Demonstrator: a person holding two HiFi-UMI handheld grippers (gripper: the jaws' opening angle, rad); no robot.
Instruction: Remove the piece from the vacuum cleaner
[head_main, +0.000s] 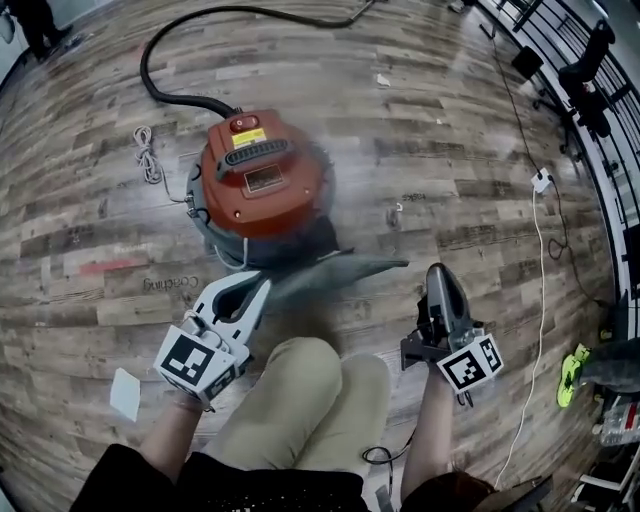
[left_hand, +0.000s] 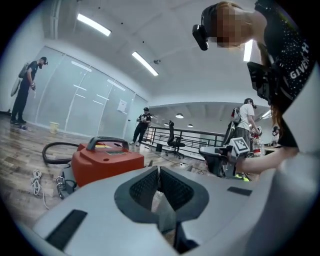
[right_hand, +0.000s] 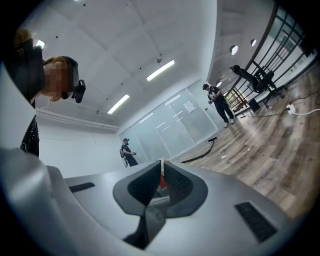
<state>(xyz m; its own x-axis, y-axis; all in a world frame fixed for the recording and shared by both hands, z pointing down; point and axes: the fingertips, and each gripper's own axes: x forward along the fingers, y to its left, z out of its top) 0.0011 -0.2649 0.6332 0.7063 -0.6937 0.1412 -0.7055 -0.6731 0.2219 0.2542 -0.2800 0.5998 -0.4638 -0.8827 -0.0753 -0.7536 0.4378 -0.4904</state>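
Wooden floor, seen from above. Red vacuum sits mid-frame, black handle and switch on its top. Black hose leaves its far side and loops away to the top edge. White cord lies coiled just left of the vacuum.

Grey piece juts out at the vacuum's near side, low against the floor, tapering to a point on the right. It is blurred; cannot tell whether it is attached to the body.

Left tongs: white, pressed together, nothing between them. The tip is just beside the vacuum's near edge, at the left end of the grey piece; contact cannot be made out. In the left gripper view these tongs are closed to a thin slit, and the vacuum stands left of their line, close ahead.

Right tongs: dark, also pressed together and empty. They hang right of the vacuum, just past the grey piece's pointed end and apart from it. The right gripper view confirms the tongs are closed; a sliver of red shows through the slit.

Person's knees sit between the two grippers at the bottom of the frame. A small white card lies on the floor at lower left.
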